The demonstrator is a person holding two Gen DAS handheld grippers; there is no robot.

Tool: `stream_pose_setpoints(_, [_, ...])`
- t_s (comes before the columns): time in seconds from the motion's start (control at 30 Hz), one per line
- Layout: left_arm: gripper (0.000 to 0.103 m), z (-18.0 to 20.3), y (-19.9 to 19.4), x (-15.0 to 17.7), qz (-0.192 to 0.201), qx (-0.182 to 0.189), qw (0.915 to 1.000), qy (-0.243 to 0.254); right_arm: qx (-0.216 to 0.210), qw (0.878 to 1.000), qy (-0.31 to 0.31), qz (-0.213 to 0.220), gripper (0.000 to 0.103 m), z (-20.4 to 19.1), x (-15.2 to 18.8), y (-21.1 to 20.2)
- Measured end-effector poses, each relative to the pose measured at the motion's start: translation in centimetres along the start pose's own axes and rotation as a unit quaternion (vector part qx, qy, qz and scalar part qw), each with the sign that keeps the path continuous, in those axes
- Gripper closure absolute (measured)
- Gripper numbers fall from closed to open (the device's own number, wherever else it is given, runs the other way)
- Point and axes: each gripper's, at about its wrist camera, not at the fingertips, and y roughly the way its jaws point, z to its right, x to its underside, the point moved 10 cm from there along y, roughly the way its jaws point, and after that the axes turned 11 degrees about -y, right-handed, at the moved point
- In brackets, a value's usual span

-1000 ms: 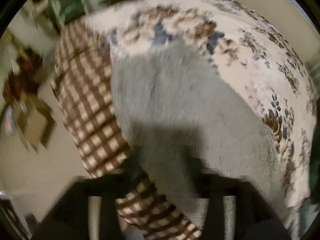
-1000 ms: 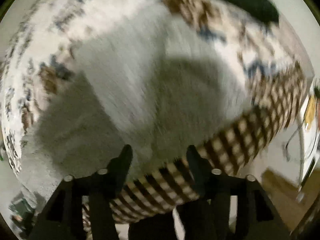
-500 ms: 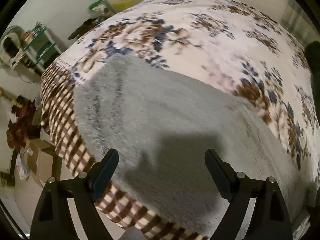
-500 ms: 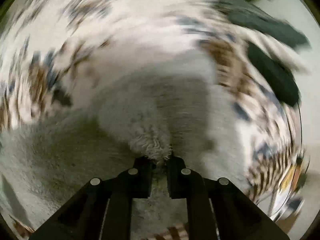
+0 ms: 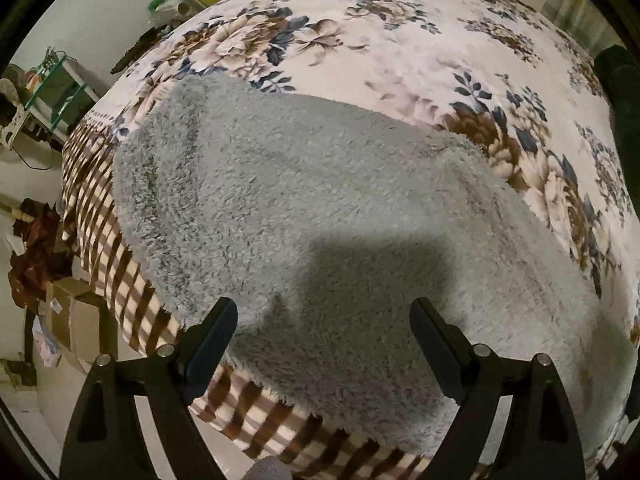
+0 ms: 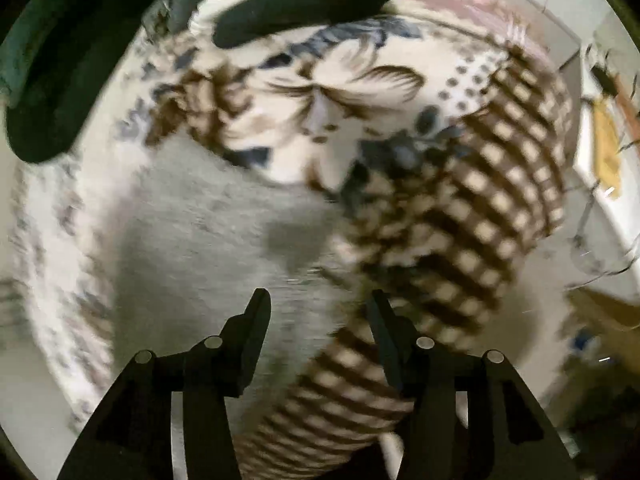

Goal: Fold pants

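Grey fluffy pants (image 5: 304, 208) lie spread flat on a floral bed cover (image 5: 420, 40), near the bed's checked front edge (image 5: 100, 208). My left gripper (image 5: 323, 312) is open and empty, hovering just above the near part of the pants. In the blurred right wrist view the pants (image 6: 208, 240) lie at the bed's corner. My right gripper (image 6: 318, 304) is open and empty above their edge, next to the checked side of the cover (image 6: 460, 216).
Dark green cushions (image 6: 80, 48) lie on the bed beyond the pants; one shows at the right edge (image 5: 618, 80). Cardboard boxes (image 5: 76, 316) and red cloth (image 5: 32, 252) sit on the floor left of the bed. A shelf (image 5: 52, 84) stands by the wall.
My left gripper opened, let go of the pants and drew back. My right gripper was shut on a fold of the pants half a second ago; it has now opened and moved toward the bed's corner.
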Motion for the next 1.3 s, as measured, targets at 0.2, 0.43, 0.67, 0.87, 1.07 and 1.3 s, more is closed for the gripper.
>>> stream_pose_setpoints(0.2, [0.015,-2.6,0.1,0.1,-0.003,-0.025,0.9996,-0.015,-0.026,0.999,0.002,-0.044,0.07,-2.5,3.8,4.9])
stream_pose_setpoints(0.43, [0.015,-6.2,-0.4,-0.6,-0.002,-0.035,0.9987,-0.037,-0.001,0.998,-0.043,0.034,0.099,-1.1,6.1,0.2])
stream_pose_setpoints(0.67, [0.015,-11.2,0.5,-2.6,-0.013,-0.031,0.9954,-0.09,-0.009,0.996,-0.073,-0.049,0.06,-1.4,10.2,2.2])
stream_pose_setpoints(0.87, [0.015,-17.4,1.6,-7.0,-0.006,-0.039,0.9889,-0.143,-0.047,0.991,-0.094,-0.08,0.054,-9.6,16.8,3.7])
stream_pose_setpoints(1.07, [0.015,-20.8,4.4,-12.0,-0.02,0.006,0.9808,-0.194,-0.059,0.991,-0.06,-0.1,0.054,-15.8,23.7,7.6])
stream_pose_setpoints(1.3, [0.084,-18.2,8.2,-13.3,-0.061,0.065,0.9831,-0.16,-0.059,0.994,-0.03,-0.091,0.054,-18.8,26.9,10.9])
